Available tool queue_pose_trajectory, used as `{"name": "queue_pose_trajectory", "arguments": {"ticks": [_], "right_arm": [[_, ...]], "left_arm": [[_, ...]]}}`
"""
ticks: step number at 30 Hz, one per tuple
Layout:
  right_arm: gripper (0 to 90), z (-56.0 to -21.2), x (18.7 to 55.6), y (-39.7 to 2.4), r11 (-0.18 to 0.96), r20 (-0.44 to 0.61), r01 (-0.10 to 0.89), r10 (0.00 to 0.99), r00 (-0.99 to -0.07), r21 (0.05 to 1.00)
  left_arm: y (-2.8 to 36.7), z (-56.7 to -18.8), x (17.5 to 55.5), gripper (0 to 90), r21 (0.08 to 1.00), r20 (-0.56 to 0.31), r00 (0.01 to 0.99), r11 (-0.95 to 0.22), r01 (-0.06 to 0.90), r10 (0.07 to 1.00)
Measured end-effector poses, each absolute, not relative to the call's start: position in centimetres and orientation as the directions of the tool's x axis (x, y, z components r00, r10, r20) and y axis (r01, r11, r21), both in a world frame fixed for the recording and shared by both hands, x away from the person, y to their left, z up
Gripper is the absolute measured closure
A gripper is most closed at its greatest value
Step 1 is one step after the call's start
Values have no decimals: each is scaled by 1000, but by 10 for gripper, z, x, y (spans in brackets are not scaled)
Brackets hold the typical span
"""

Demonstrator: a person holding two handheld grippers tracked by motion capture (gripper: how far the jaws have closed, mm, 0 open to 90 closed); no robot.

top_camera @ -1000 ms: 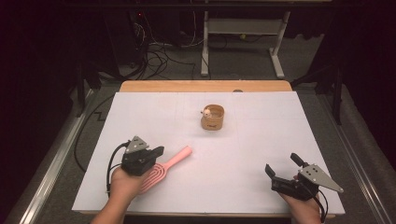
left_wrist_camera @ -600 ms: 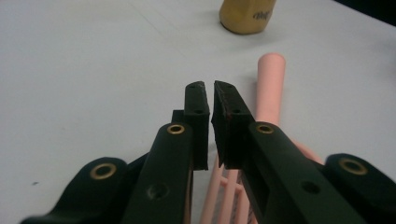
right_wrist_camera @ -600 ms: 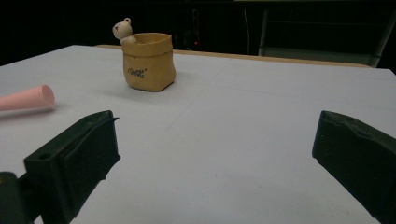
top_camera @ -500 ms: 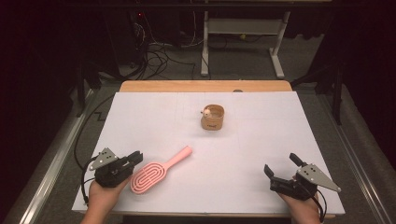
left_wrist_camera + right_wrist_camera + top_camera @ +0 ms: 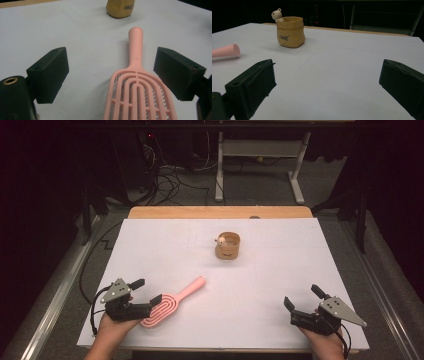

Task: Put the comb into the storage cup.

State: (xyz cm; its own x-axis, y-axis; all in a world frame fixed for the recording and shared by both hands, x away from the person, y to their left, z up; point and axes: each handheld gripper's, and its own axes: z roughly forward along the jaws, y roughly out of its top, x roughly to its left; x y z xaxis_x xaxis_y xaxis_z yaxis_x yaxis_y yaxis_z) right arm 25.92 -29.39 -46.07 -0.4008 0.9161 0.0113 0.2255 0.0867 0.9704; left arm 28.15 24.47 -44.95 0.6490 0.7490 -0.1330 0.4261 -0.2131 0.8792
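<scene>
A pink hairbrush lies flat on the white table sheet, handle pointing toward the far right. My left gripper sits at the brush's head end, open. In the left gripper view the brush head lies between the wide-apart jaws, close to the right one, and neither pad presses on it. A small tan pot with a bear figure on its rim stands upright at the table's middle back. Near the front right corner my right gripper stands open with nothing between its fingers.
In the right gripper view the tan pot stands ahead to the left, and the brush handle's tip pokes in at the left edge. A wooden table edge runs along the back. Cables and a desk frame lie beyond on the dark floor.
My left gripper has drawn back to the left from over the brush's head and now rests at its end. The brush and the right gripper have stayed put.
</scene>
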Motion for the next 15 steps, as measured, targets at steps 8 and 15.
{"name": "queue_pose_trajectory", "arguments": {"ticks": [8,15], "right_arm": [[10,-461,259,-294,88,9,224,916,-400,971],[10,-461,259,-294,86,12,225,917,-400,971]], "left_arm": [[244,-449,281,0,881,-135,634,-200,428,761],[239,-448,281,0,860,-131,676,-256,442,725]]}}
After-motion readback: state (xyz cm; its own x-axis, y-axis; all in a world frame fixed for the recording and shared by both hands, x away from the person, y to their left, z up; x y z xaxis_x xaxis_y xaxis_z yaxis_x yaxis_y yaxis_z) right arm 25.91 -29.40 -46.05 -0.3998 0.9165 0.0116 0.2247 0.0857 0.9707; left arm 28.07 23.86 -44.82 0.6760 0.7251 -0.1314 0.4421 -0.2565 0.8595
